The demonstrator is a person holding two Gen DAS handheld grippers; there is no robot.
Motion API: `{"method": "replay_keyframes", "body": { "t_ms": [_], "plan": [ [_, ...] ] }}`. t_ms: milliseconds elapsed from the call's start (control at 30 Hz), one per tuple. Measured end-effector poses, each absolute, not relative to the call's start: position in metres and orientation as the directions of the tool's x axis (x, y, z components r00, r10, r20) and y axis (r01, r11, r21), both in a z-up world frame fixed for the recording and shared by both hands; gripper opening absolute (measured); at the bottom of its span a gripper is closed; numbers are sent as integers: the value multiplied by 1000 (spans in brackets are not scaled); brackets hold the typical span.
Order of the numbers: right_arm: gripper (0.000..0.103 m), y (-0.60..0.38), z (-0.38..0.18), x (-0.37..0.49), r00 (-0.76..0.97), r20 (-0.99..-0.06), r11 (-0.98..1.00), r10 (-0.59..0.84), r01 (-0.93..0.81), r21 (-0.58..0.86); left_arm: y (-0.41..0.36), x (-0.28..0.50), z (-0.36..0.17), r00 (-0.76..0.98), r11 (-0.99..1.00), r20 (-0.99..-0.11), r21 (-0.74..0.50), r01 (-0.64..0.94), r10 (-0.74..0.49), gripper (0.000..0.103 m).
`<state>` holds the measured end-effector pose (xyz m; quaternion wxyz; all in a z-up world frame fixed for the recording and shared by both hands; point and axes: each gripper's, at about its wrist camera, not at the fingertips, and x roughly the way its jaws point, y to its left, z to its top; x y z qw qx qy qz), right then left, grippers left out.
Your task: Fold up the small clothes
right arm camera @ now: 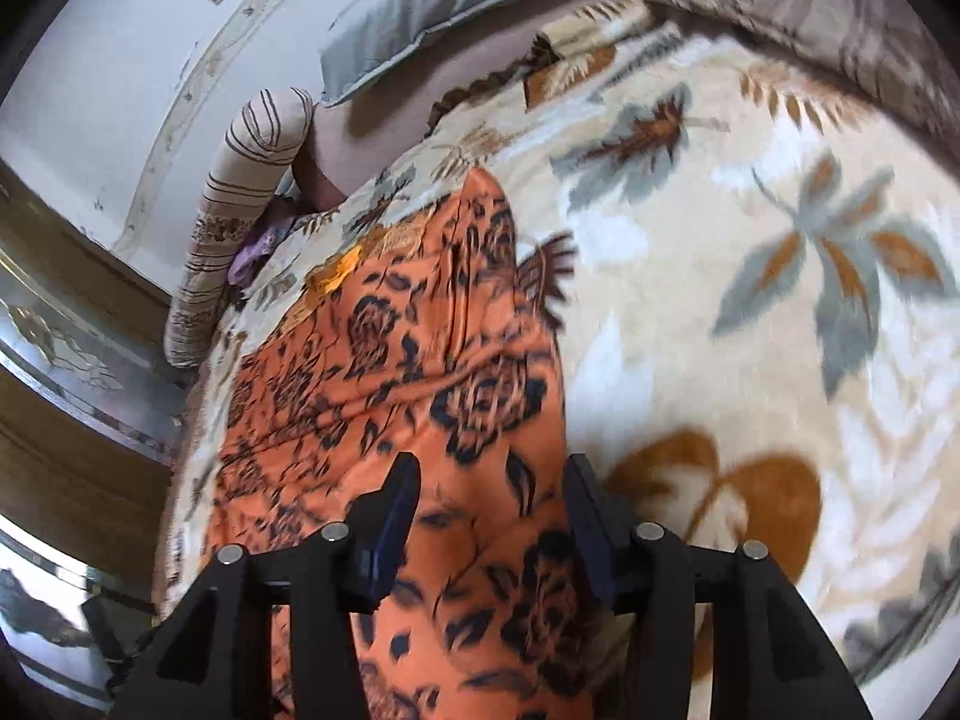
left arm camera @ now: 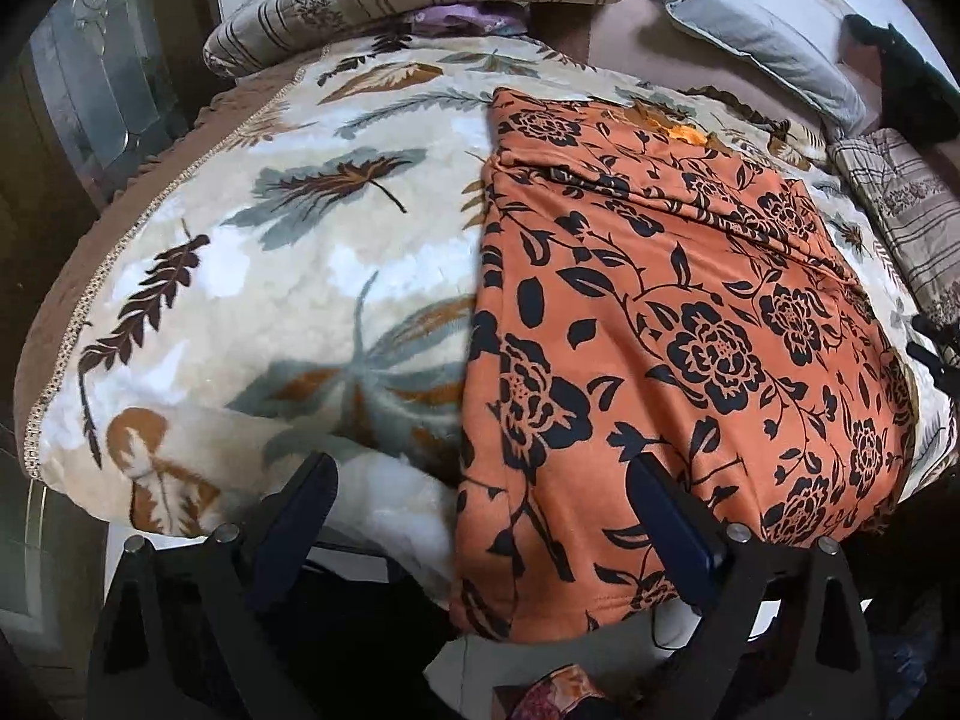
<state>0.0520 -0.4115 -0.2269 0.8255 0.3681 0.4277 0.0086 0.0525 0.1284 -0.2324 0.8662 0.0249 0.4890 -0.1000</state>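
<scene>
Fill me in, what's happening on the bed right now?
A person with a claw in each hand is folding an orange flowered garment laid on a leaf-print blanket. The left claw is wide open at the garment's near left edge, gripping nothing. The right claw is open over the garment's right edge, not pinching it.

garment (left arm camera: 690,324): orange cloth with black flower print
state: folded, a crease across its far part
place: flat on the blanket (left arm camera: 288,276), near end over the blanket's near edge
</scene>
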Motion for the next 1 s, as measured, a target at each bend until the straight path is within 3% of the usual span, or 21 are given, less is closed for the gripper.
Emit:
{"method": "replay_keyframes", "body": {
  "t_ms": [300,567,733,900,967,1000],
  "plan": [
    [57,-404,-239,9,511,-761,707,399,358,611,118,57,-242,397,961,-901,-68,267,-174,97],
    [60,-387,-259,-6,339,-871,762,355,435,480,110,53,-251,386,950,-910,-28,312,-154,97],
    [65,-366,-281,-12,235,-912,805,335,431,407,110,56,-254,358,941,-917,-48,334,-174,70],
    [70,-361,-306,-15,229,-898,782,375,443,439,109,60,-259,339,939,-921,-74,335,-194,67],
    [68,-365,-308,-19,253,-881,770,400,429,473,108,62,-260,320,933,-921,-104,344,-221,67],
    [61,-367,-308,-21,265,-870,763,417,418,493,108,63,-260,316,931,-922,-107,348,-225,67]
  ]
}}
